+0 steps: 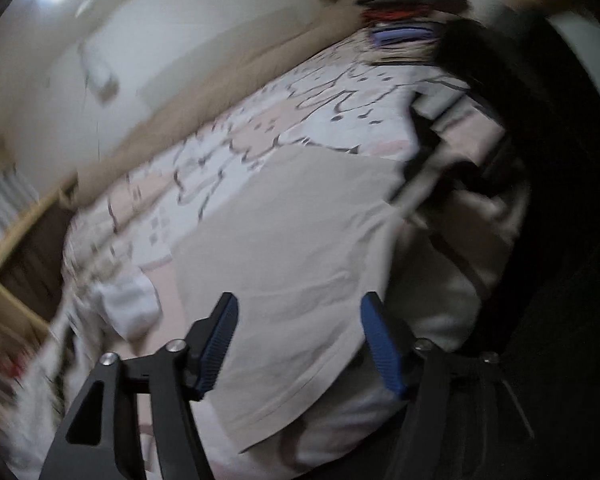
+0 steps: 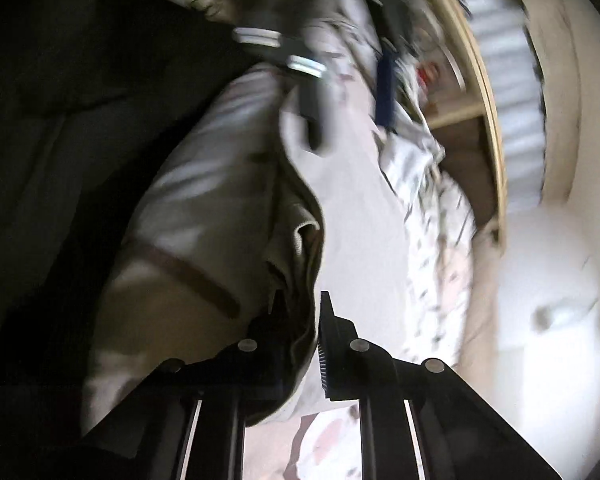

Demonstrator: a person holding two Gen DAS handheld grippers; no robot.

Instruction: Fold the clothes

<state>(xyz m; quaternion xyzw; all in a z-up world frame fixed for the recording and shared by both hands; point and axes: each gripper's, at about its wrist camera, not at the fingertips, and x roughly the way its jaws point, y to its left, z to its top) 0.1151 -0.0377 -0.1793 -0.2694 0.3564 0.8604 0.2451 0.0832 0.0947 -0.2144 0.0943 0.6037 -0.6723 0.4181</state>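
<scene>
A beige garment (image 1: 300, 220) lies spread on the bed, its near hem hanging toward me. In the left wrist view my left gripper (image 1: 300, 304) hovers just above it, blue pads wide apart and open with nothing pinched. My right gripper (image 1: 416, 184) shows blurred at the garment's far right edge. In the right wrist view my right gripper (image 2: 302, 300) is shut on a bunched fold of the beige garment (image 2: 220, 200), which drapes away from the jaws. The left gripper (image 2: 348, 108) appears beyond it, blurred, over the same cloth.
The bed carries a white and pink patterned sheet (image 1: 320, 100). A white cloth (image 1: 128, 308) lies crumpled at its left edge beside a wooden shelf (image 1: 16, 240). Folded items (image 1: 404, 28) are stacked at the far end. A person's dark clothing (image 1: 560, 240) fills the right side.
</scene>
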